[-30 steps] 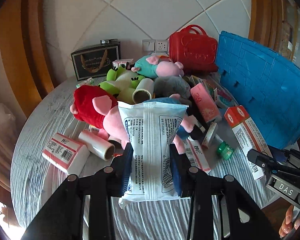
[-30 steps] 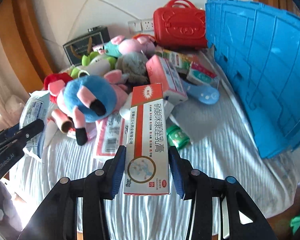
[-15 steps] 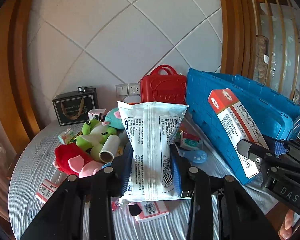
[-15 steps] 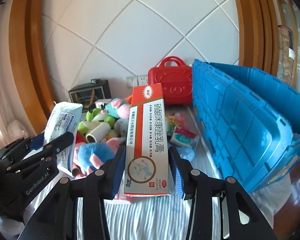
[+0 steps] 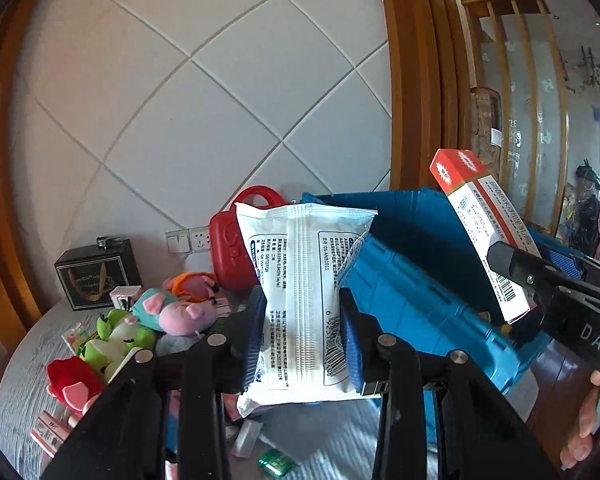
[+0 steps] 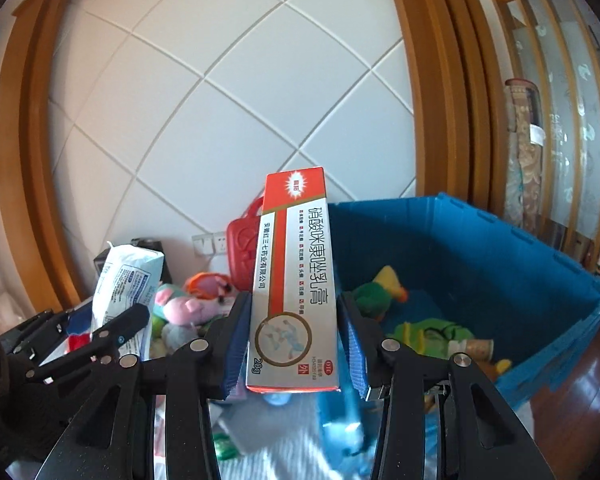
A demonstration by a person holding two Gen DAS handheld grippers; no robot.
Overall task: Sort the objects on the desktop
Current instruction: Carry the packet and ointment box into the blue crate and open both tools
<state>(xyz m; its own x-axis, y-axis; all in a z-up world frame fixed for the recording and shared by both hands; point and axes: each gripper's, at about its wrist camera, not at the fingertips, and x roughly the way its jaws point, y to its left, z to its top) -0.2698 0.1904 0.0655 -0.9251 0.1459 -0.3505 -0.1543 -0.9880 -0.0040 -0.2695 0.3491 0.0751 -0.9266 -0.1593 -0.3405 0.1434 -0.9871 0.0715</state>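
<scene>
Starting at far left: table [image 5: 16, 384] w/ grey cloth carries a black gift box [image 5: 96, 276] at the back by the wall, then a heap of plush toys – red one [image 5: 70, 380], green frog [image 5: 116, 338], pink pig [image 5: 180, 314]. A small red-white carton [image 5: 48, 434] lies at the near edge. Behind the heap, a red toy case [image 5: 230, 248] stands vs. the tiled wall, next to a wall socket [image 5: 188, 240].

Centre: left gripper [image 5: 302, 340] pinches a white wipes pack [image 5: 304, 296] upright, blue pads pressing both sides, pack held in the air above the table, in front of the blue crate [image 5: 420, 300].

Right: right gripper [image 6: 294, 346] clamps a red-white ointment box [image 6: 294, 292] upright, pads tight on both long sides, box raised near the crate's left rim. Crate's inside already has a green-yellow plush duck [image 6: 376, 290], another green plush [image 6: 432, 334] & a cardboard roll [image 6: 474, 348]. Person's fingers [image 5: 584, 424] show at lower right.
</scene>
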